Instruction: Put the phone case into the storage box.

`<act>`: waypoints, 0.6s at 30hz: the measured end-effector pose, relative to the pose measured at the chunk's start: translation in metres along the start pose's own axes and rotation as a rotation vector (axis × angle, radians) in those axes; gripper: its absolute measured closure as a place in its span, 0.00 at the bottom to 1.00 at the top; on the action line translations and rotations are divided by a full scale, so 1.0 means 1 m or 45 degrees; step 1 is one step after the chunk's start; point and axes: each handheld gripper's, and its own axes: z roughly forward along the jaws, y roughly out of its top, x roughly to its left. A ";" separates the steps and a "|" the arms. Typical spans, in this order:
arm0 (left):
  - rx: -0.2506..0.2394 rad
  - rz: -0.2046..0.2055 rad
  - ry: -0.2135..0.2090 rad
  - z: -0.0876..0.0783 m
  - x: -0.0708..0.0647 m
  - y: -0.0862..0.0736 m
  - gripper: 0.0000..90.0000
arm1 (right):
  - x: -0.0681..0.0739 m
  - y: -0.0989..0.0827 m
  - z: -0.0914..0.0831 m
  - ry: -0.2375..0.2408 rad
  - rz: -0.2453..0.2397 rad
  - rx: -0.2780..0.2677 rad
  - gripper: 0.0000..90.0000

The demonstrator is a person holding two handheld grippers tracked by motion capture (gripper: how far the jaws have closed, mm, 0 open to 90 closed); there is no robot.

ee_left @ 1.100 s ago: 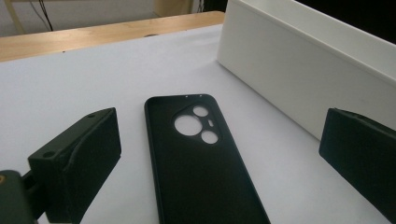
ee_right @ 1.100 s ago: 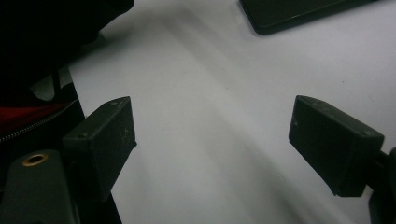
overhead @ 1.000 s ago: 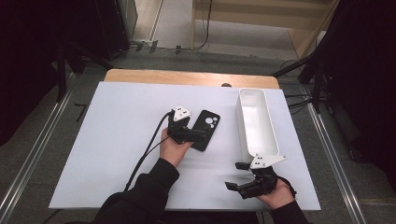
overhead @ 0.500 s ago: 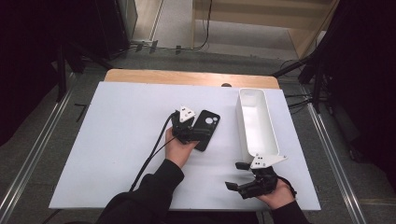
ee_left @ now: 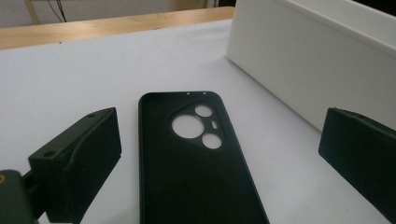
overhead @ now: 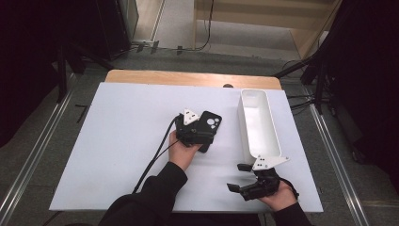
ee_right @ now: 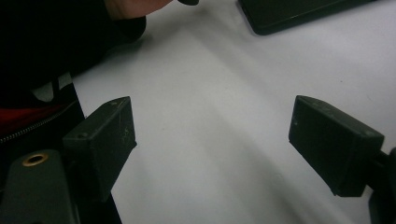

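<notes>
Phone case [ee_left: 196,158], black, lies flat on the white bench [overhead: 117,132] just left of the white tray [overhead: 258,123]. Left tool [overhead: 207,134] straddles it, jaws wide, pads off it. Right tool [overhead: 237,176] wide open, empty, near front edge.

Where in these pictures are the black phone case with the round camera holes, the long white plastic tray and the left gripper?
black phone case [ee_left: 196,182], left gripper view, on its inner back below the camera holes.
long white plastic tray [overhead: 248,97], high view, on its far rim.
left gripper [ee_left: 219,158], left gripper view, midway between its open jaws.
</notes>
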 end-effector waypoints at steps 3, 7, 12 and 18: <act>-0.004 0.007 0.003 0.001 0.000 -0.002 0.00 | 0.000 0.000 0.000 0.003 0.004 0.001 0.15; 0.011 0.008 0.005 0.005 0.001 -0.006 0.00 | 0.000 0.000 0.000 0.000 0.002 0.002 0.15; 0.041 0.008 0.004 0.011 0.000 -0.012 0.00 | 0.000 0.000 0.000 0.000 0.002 0.001 0.15; 0.072 -0.009 -0.003 0.014 0.001 -0.015 0.00 | 0.000 0.000 0.000 0.001 -0.003 0.002 0.15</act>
